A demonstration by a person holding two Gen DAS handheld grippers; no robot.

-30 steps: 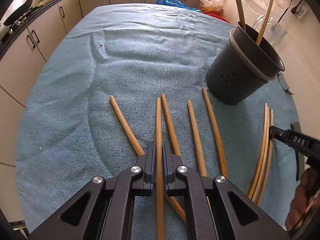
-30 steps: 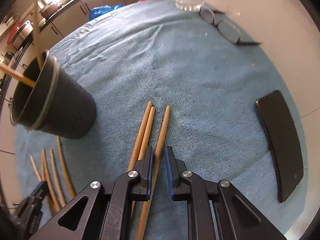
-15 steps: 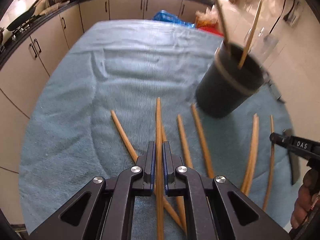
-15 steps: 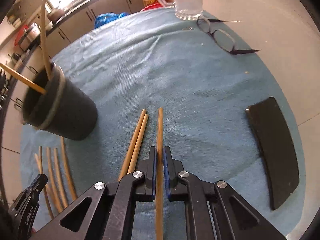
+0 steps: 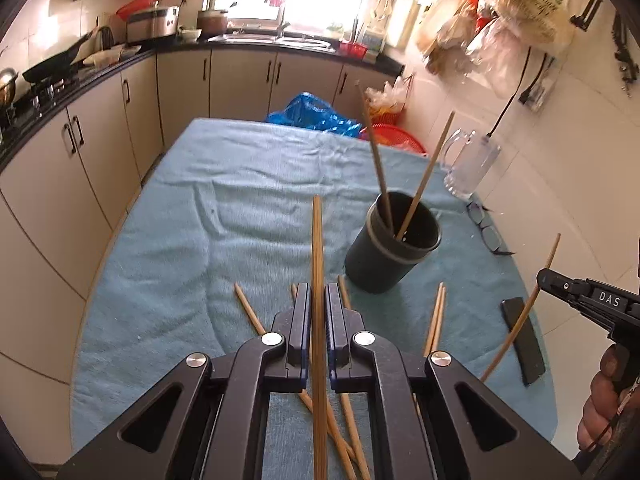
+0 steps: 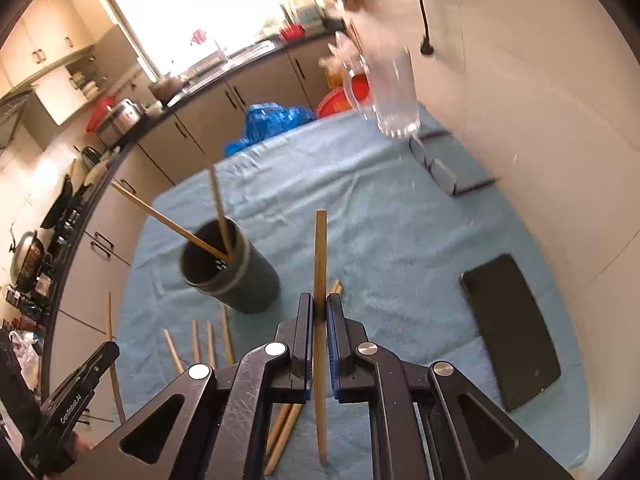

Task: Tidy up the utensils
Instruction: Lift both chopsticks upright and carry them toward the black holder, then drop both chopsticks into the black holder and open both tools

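Note:
My left gripper [image 5: 318, 292] is shut on one bamboo chopstick [image 5: 317, 240], held in the air above the blue towel [image 5: 180, 240]. My right gripper [image 6: 320, 304] is shut on another chopstick [image 6: 320, 248], also clear of the towel. A dark round utensil holder [image 5: 384, 268] stands upright ahead, right of the left gripper and left of the right one, with two chopsticks [image 5: 376, 160] leaning in it. Several loose chopsticks [image 5: 248, 308] lie on the towel below the left gripper, and a pair [image 6: 284, 432] lies below the right. Each gripper shows at the edge of the other's view.
A black phone [image 6: 512, 328] lies on the towel to the right, close to the wall. Folded glasses [image 6: 440, 168] and a glass mug [image 6: 396, 96] sit at the far right. Kitchen cabinets [image 5: 100, 128] run along the left and back of the table.
Both grippers have risen and tilted up, each lifting its chopstick off the towel. The right jaws closed onto their chopstick at the start. The holder now sits lower in both views.

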